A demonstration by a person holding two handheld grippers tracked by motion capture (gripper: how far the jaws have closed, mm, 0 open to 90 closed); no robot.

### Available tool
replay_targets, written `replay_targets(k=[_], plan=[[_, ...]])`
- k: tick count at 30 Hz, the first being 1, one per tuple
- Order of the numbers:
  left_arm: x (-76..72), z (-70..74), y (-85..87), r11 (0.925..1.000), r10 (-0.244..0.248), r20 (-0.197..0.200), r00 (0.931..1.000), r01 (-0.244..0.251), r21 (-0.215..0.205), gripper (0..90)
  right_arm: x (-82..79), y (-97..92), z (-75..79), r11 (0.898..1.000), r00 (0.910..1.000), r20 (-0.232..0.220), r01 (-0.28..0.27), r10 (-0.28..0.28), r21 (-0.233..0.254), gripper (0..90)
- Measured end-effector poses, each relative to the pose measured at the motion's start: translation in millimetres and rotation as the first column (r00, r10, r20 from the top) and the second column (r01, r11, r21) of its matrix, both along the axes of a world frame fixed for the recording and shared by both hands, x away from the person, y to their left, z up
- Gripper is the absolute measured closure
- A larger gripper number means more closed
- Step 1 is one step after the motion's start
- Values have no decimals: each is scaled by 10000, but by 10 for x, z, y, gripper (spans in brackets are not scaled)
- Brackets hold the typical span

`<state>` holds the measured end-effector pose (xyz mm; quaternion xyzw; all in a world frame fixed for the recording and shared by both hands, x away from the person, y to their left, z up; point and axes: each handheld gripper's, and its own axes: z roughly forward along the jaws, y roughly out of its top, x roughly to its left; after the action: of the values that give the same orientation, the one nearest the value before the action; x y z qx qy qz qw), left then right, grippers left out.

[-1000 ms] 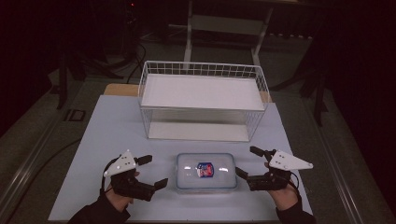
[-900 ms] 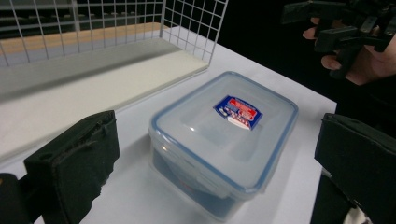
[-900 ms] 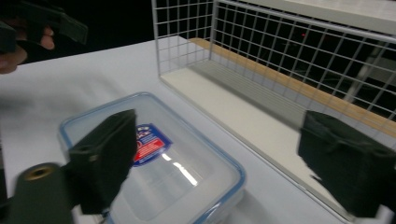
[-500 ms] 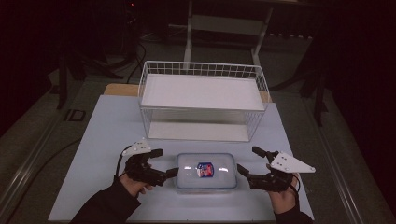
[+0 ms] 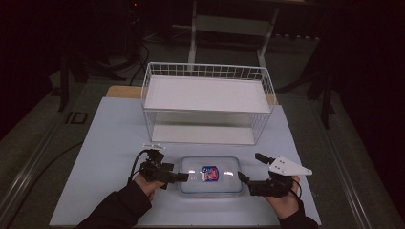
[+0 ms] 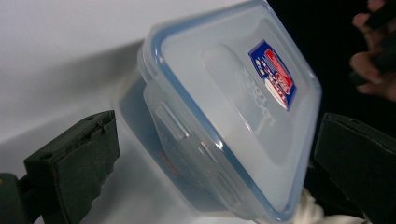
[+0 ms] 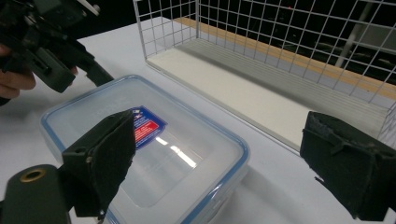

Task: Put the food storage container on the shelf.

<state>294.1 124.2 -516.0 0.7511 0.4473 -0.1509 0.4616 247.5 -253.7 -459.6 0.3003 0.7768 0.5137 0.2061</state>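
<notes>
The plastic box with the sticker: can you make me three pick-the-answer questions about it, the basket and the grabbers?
1. Where is the plastic box?
A. inside the wire basket
B. on the table in front of the wire basket
C. on the floor

2. What colour is the lid's rim?
A. blue
B. green
C. yellow

3. The right hand-held gripper is:
A. clamped on the lid
B. open
C. holding the basket

Answers: 1 B, the box sits between the grippers, near the basket; 2 A, a blue line edges the lid; 3 B, its jaws stand apart.

Black two-jaw grippers (image 5: pixel 184 177), grey three-cornered plates, trailing cables, dark sleeves (image 5: pixel 119 210).
</notes>
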Motion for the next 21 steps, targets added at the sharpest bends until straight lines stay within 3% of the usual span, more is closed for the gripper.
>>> replay_targets(k=[3, 6, 9, 15, 18, 21], plan=[[43, -62, 9, 9997, 7, -672, 9977, -24, -260, 21, -5, 9, -4, 9999, 9999, -40, -99, 99, -26, 104], [79, -113, 35, 9991, 210, -1030, 9945, -246, -339, 76, -7, 12, -9, 9998, 9998, -115, -172, 171, -93, 104], [94, -149, 37, 9995, 189, -1029, 9945, -215, -243, 156, 1, 12, -19, 9996, 9994, -247, -255, 251, -134, 104], [110, -174, 60, 9965, -115, -1496, 9887, -10, -836, 327, 15, -15, -30, 9997, 9982, -541, -246, 245, -9, 130], [114, -161, 82, 9964, -211, -1597, 9869, 76, -847, 363, 20, -30, -33, 9997, 9973, -692, -247, 245, -13, 130], [115, -139, 123, 9958, -285, -1682, 9853, 132, -911, 460, 33, -41, -60, 9997, 9950, -964, -246, 244, -13, 132]])
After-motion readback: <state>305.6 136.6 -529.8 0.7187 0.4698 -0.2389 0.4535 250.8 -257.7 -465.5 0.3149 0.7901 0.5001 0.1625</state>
